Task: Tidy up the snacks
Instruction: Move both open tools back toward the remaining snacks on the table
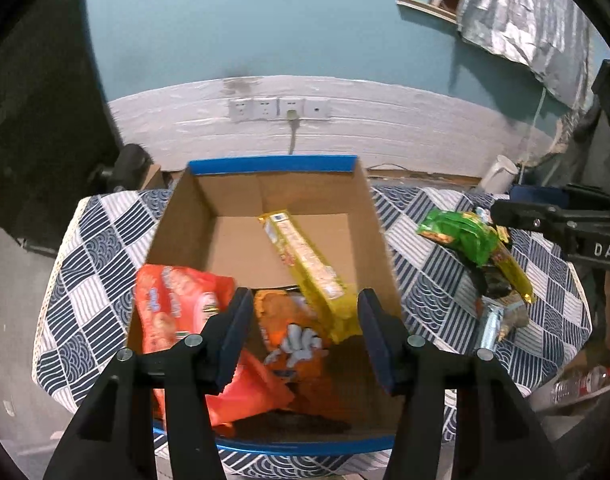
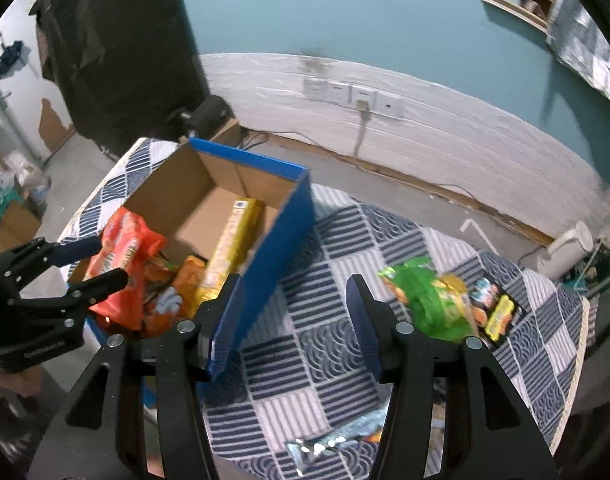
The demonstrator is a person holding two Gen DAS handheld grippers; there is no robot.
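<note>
Sitting on the quilted table [image 2: 337, 292]: a blue cardboard box [image 1: 265, 216] holding a yellow biscuit pack [image 1: 309, 268], red bag [image 1: 173, 304] and, perhaps, orange chips [image 1: 293, 332]. Hovering half-open, gripping nothing: left claw [image 1: 303, 332] above the box, right claw [image 2: 293, 320] near a green packet [image 2: 425, 300].

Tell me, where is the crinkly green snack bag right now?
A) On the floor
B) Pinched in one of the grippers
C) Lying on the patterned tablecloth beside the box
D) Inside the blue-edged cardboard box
C: the crinkly green snack bag lies on the patterned tablecloth, outside the blue-edged cardboard box, with neither gripper touching it.
</note>
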